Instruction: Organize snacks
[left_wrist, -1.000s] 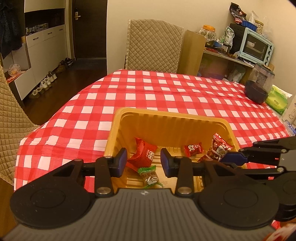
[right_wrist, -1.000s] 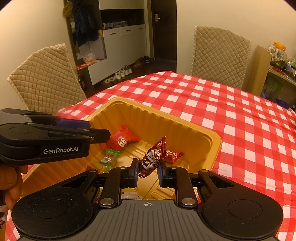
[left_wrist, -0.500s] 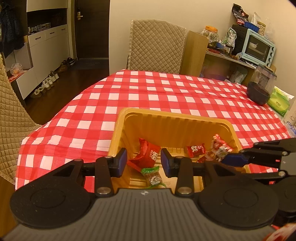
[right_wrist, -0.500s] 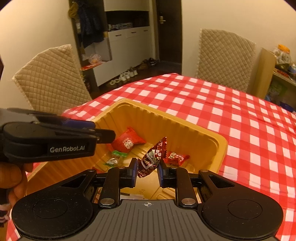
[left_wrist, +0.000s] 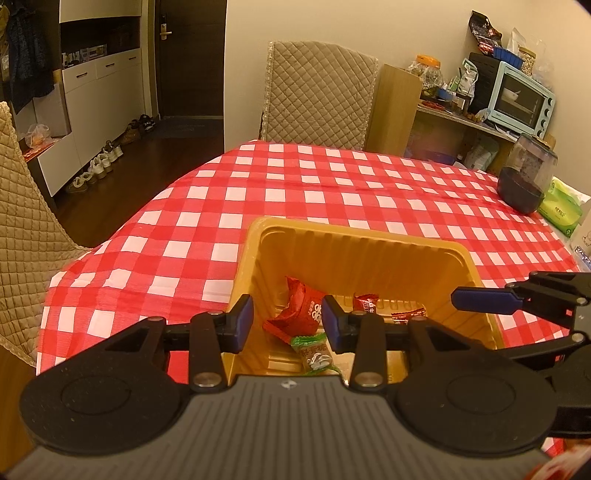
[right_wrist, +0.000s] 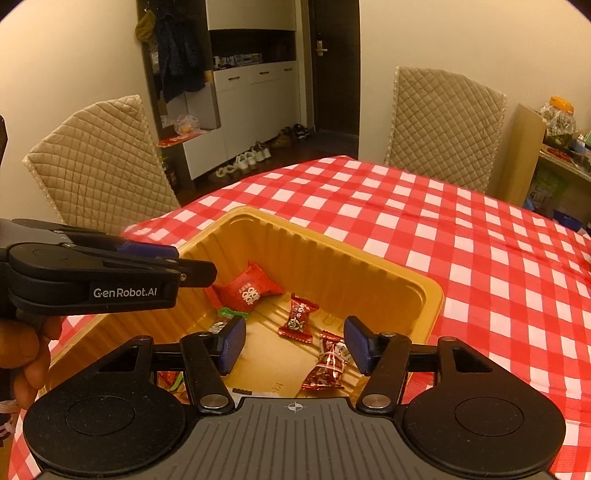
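A yellow plastic tray (right_wrist: 332, 247) (left_wrist: 354, 240) sits on the red checked tablecloth. In it lie a big red snack packet (right_wrist: 247, 290) (left_wrist: 303, 308), a green-ended snack (left_wrist: 314, 354), a small red candy (right_wrist: 299, 317) (left_wrist: 364, 302) and a dark red wrapped candy (right_wrist: 328, 365). My right gripper (right_wrist: 293, 345) is open and empty above the tray's near side, with the dark red candy lying below its right finger. My left gripper (left_wrist: 288, 323) is open and empty over the tray's near edge; it also shows in the right wrist view (right_wrist: 195, 271).
Quilted chairs stand at the table's far side (left_wrist: 317, 96) and left side (right_wrist: 96, 162). A dark bowl (left_wrist: 519, 190) and a green tissue pack (left_wrist: 561, 208) sit at the table's far right. A shelf with a blue oven (left_wrist: 521, 98) stands behind.
My right gripper has opened and let go of the dark red candy, which now lies in the tray. Both grippers have pulled back and risen a little.
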